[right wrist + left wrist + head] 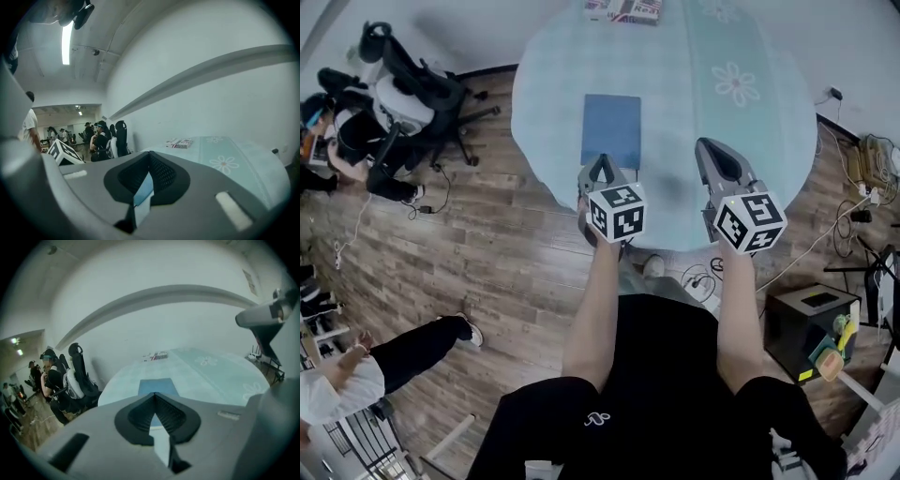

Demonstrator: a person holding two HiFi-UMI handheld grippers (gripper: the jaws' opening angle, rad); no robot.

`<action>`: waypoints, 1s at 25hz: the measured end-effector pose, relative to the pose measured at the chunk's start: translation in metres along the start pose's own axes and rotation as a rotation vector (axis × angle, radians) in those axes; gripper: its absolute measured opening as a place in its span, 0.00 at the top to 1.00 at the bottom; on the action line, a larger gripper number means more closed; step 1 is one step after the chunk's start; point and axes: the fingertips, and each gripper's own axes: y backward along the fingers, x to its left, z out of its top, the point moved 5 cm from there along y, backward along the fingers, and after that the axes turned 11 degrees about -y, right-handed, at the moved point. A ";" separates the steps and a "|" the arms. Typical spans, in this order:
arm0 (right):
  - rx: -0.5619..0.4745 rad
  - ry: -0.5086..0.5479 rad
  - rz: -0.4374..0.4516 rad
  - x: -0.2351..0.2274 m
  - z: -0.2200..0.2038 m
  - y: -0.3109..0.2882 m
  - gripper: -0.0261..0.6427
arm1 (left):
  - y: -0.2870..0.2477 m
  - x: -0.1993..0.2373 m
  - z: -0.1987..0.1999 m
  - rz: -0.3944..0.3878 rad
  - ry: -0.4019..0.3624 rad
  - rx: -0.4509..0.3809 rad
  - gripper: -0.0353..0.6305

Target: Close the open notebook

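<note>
A blue notebook [611, 129] lies shut and flat on the round table [750, 178], which has a pale blue flowered cloth. My left gripper [602, 161] hovers just short of the notebook's near edge, jaws shut with nothing between them. In the left gripper view the notebook [157, 386] lies straight ahead beyond the closed tips of the left gripper [154, 393]. My right gripper [703, 143] is held to the right of the notebook over the table's near part, its tips together and empty. In its own view the right gripper [150, 153] points across the table [234, 159].
A small stack of printed books [623, 9] sits at the table's far edge. An office chair [422, 89] and seated people are off to the left. A black box [811, 314] and cables lie on the wood floor at the right.
</note>
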 end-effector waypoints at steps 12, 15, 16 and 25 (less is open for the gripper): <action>-0.162 0.130 0.079 0.041 0.078 0.007 0.95 | 0.086 0.052 0.131 -0.109 0.280 -0.510 0.94; -0.196 0.161 0.064 0.046 0.093 0.014 0.95 | 0.099 0.048 0.147 -0.148 0.280 -0.570 0.94; -0.201 0.177 0.059 0.047 0.099 0.017 0.95 | 0.104 0.046 0.153 -0.153 0.270 -0.586 0.94; -0.197 0.243 0.013 0.034 0.120 0.045 0.94 | 0.121 0.019 0.194 -0.213 0.214 -0.679 0.94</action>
